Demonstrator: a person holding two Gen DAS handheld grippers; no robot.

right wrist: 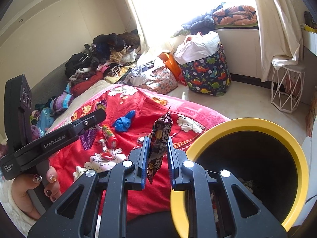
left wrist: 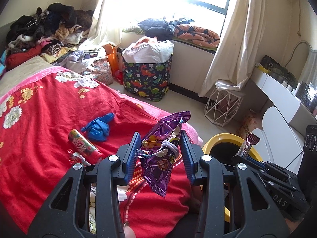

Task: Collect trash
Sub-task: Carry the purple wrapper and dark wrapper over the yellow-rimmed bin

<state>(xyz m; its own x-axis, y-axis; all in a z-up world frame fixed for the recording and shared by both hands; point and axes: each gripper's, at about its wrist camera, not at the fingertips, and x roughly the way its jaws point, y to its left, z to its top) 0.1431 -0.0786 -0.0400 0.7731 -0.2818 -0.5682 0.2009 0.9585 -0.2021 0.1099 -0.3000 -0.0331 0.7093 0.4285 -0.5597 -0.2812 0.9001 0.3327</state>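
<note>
My left gripper (left wrist: 160, 138) is shut on a crumpled purple snack bag (left wrist: 160, 154) with a grey hair tie on it, held above the red floral blanket (left wrist: 39, 138). My right gripper (right wrist: 158, 144) is shut on a dark brown snack wrapper (right wrist: 161, 136), held upright just left of the yellow-rimmed trash bin (right wrist: 263, 122). On the blanket lie a blue crumpled glove (left wrist: 99, 127), a red candy tube (left wrist: 85, 146) and small red wrappers (right wrist: 105, 154). The bin (left wrist: 220, 138) and the right gripper's wrapper (left wrist: 247, 144) also show in the left wrist view.
A dinosaur-print basket (left wrist: 146, 79) full of white bags stands on the floor by the window. A white wire stool (left wrist: 223, 103) is beside the curtain. Clothes are piled (left wrist: 45, 29) at the bed's far end. A white desk (left wrist: 277, 91) runs along the right.
</note>
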